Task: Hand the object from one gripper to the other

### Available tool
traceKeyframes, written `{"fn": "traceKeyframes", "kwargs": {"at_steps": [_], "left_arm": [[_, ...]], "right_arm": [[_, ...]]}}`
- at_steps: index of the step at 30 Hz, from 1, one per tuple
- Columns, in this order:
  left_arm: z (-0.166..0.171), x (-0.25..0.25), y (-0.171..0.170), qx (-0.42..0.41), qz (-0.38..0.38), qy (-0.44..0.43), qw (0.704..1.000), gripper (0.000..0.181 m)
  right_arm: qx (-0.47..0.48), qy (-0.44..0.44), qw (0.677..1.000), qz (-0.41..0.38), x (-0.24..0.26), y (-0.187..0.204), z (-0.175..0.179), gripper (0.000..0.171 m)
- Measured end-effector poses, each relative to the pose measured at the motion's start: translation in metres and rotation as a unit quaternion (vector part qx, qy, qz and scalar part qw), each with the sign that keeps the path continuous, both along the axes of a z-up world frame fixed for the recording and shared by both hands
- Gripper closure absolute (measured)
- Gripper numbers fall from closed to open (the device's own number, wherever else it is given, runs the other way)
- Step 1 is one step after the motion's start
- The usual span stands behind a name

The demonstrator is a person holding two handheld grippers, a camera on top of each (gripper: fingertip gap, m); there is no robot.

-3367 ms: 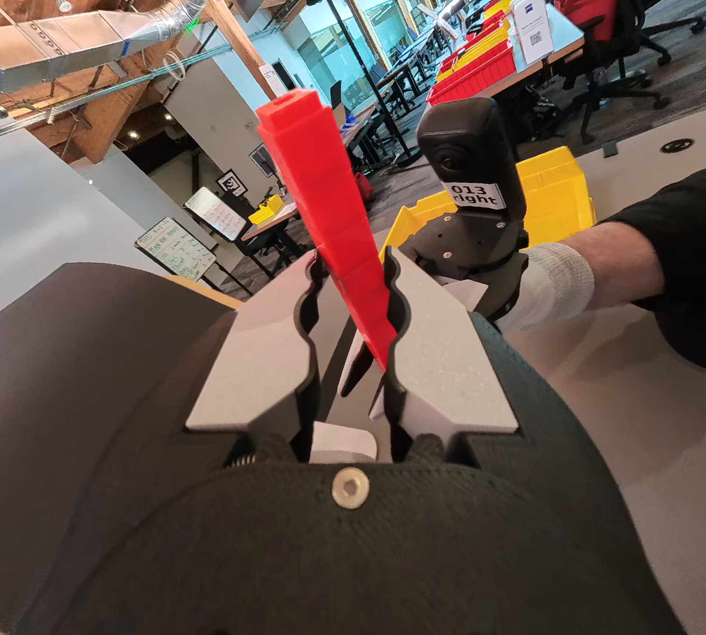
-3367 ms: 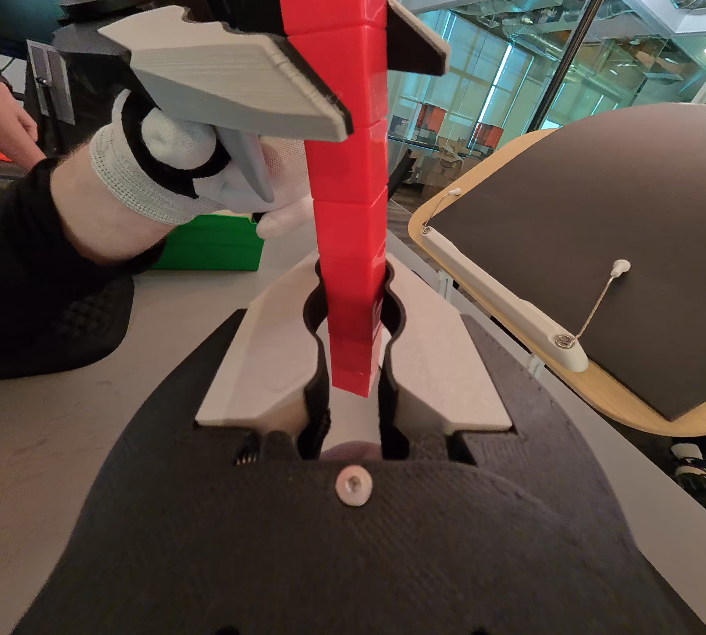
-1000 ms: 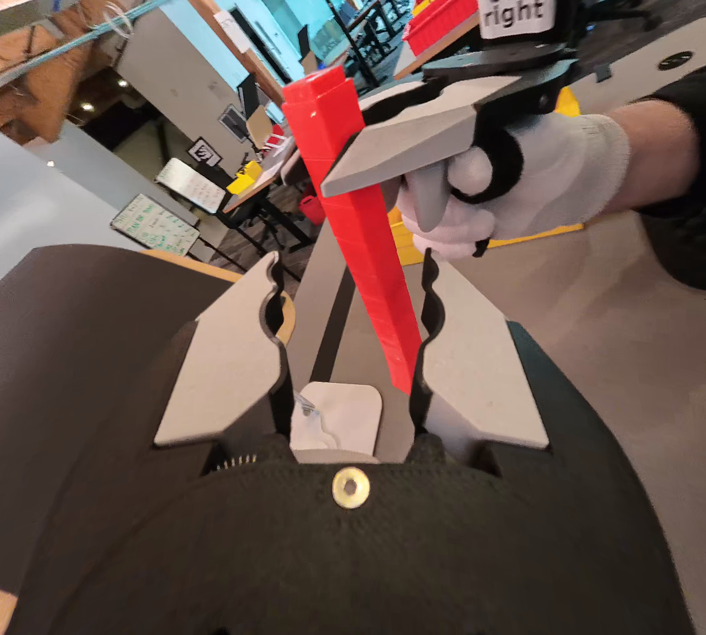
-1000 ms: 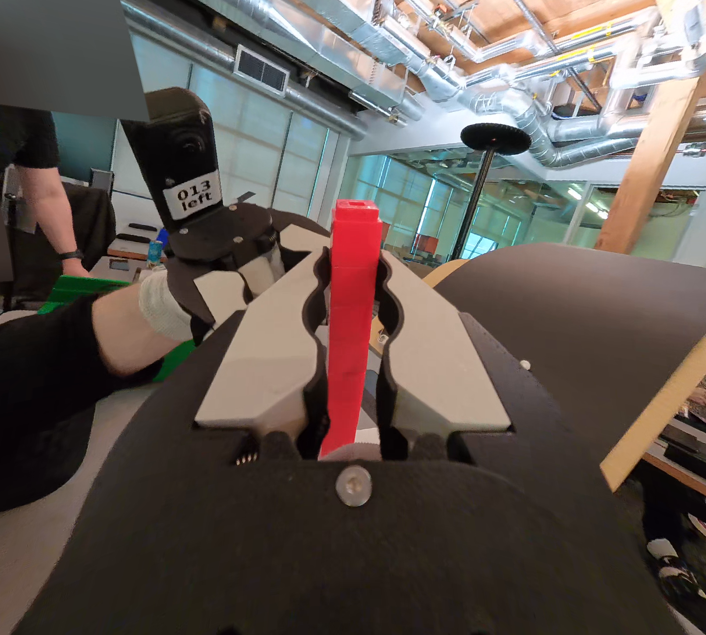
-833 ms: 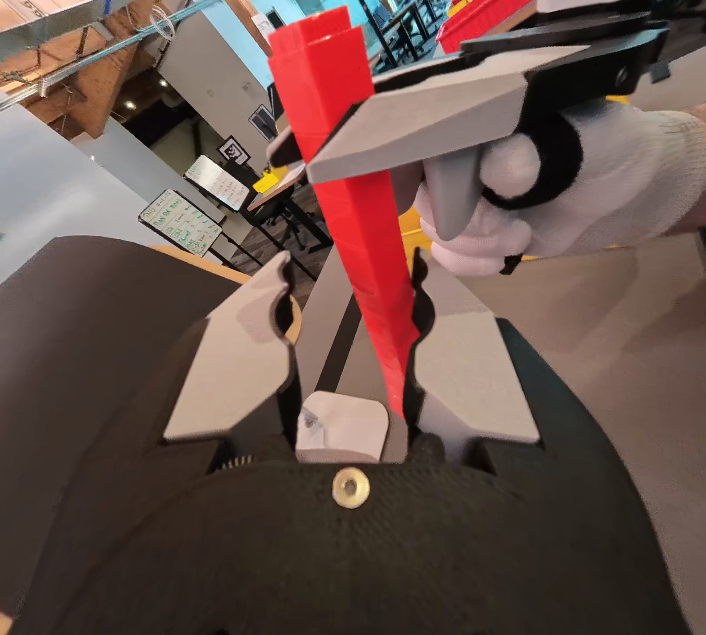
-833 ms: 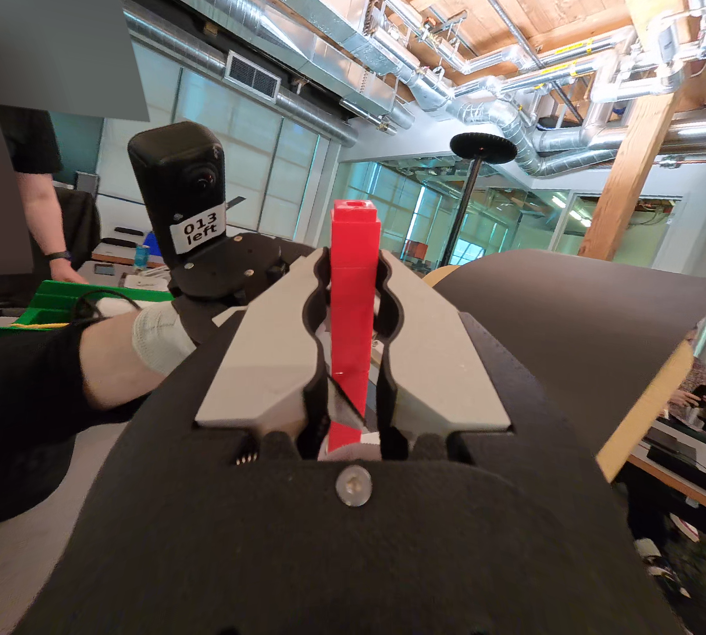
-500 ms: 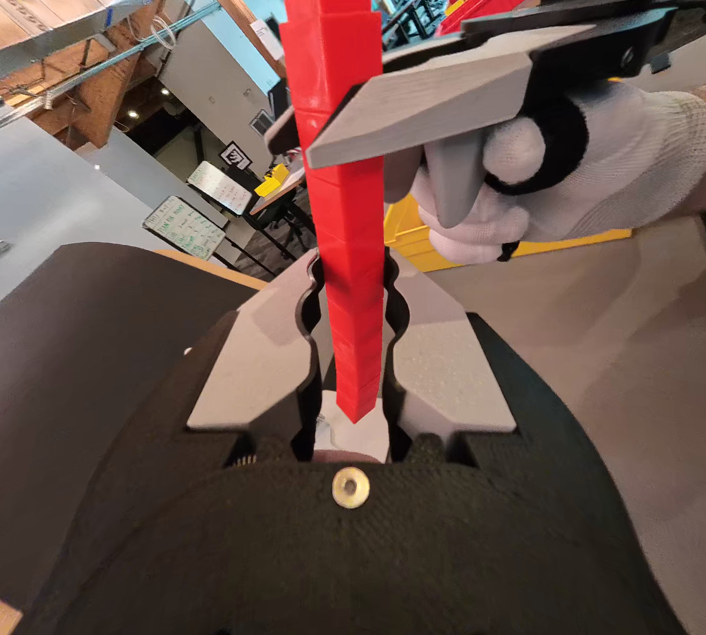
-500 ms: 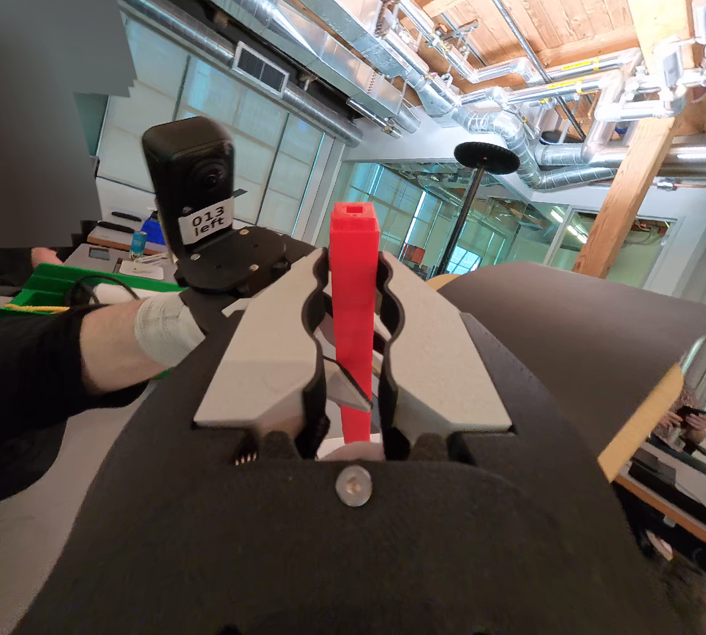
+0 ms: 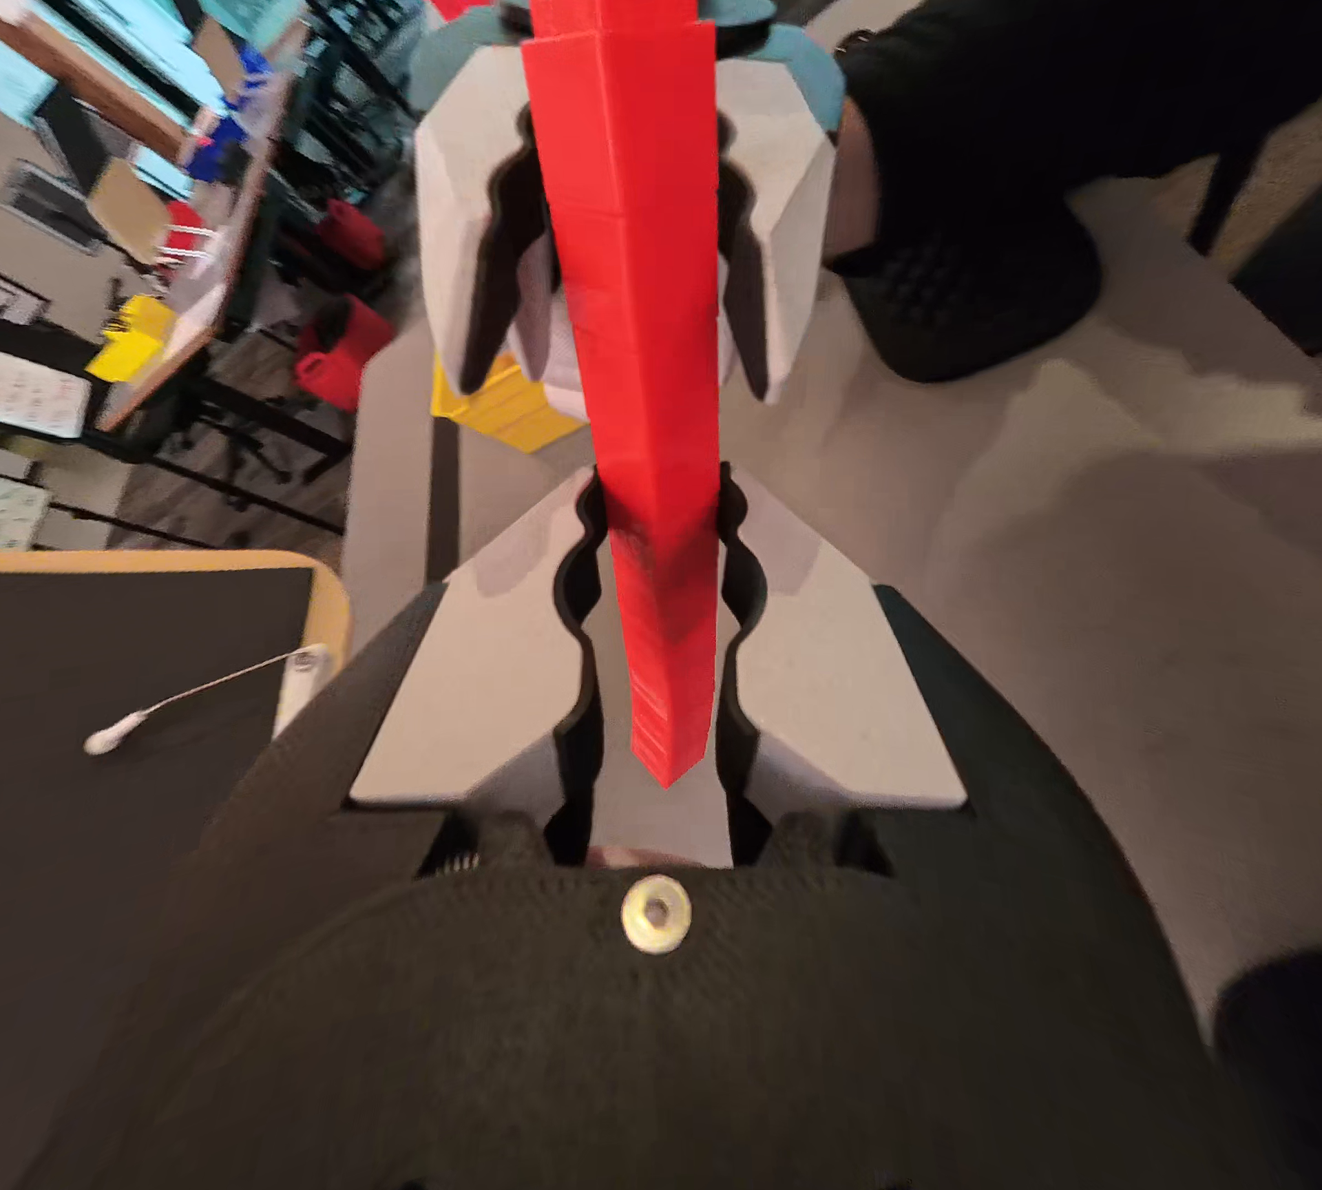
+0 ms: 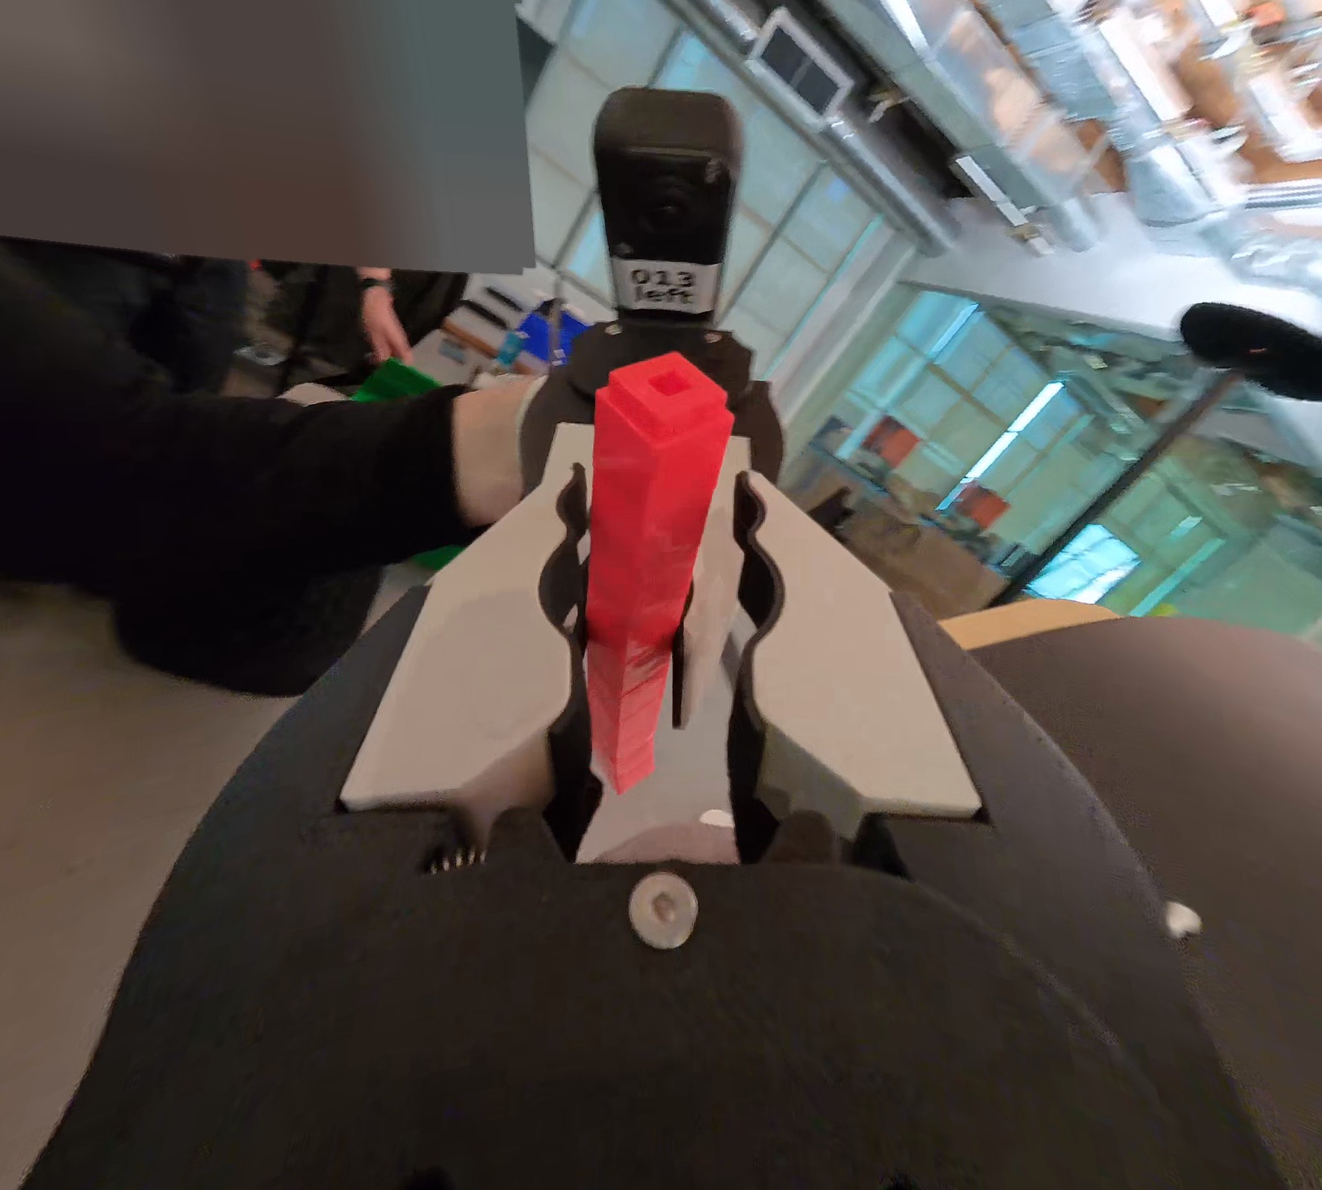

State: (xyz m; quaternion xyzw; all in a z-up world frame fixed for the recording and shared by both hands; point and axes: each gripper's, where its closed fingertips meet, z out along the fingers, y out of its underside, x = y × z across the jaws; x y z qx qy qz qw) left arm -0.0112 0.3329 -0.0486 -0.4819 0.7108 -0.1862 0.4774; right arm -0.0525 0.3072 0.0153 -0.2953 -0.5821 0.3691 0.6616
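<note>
The long red square-section plastic bar (image 9: 640, 311), built of stacked segments with a stepped cap at one end, is held in the air between the 2 hand-held grippers, which face each other nose to nose. In the left wrist view, the left gripper (image 9: 658, 512) with its grey wedge-shaped fingers and black wavy pads is pinched onto the bar near its tapering lower end, the pad tips touching the red sides. Beyond it, the right gripper (image 9: 629, 211) points back at the camera with its fingers spread; dark gaps show on either side of the bar, so it does not clasp it. In the right wrist view the same holds: the right gripper's (image 10: 658, 512) pads stand clear of the bar (image 10: 647, 555) on both sides, while the fingers of the left gripper (image 10: 633, 640) close against the bar lower down. The bar's hollow square end (image 10: 669, 381) points toward the black camera (image 10: 665, 204) on the left gripper. A black sleeve (image 10: 236, 476) reaches in from the left. Below, in the left wrist view, lie a grey floor (image 9: 1073, 547), a black tabletop with a pale wooden edge (image 9: 143, 655) and yellow bins (image 9: 501, 404).
</note>
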Motion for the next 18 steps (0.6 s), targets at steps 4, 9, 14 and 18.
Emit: {"fn": "traceKeyframes", "kwargs": {"at_steps": [4, 9, 14, 18], "left_arm": [[-0.014, 0.003, -0.024, -0.041, -0.049, 0.036, 0.997, 0.153], [-0.021, 0.013, -0.034, -0.065, -0.082, 0.037, 0.994, 0.153], [-0.013, 0.015, -0.022, -0.051, -0.064, 0.006, 0.997, 0.154], [0.000, 0.017, -0.009, -0.025, -0.032, -0.033, 0.999, 0.138]], "right_arm": [[-0.006, -0.053, 0.995, 0.082, -0.003, -0.027, -0.018, 0.149], [-0.007, -0.069, 0.993, 0.091, -0.005, -0.032, -0.022, 0.151], [-0.008, -0.053, 0.997, 0.056, -0.004, -0.020, -0.016, 0.152], [-0.018, -0.011, 1.000, 0.012, 0.002, -0.002, -0.001, 0.152]]}}
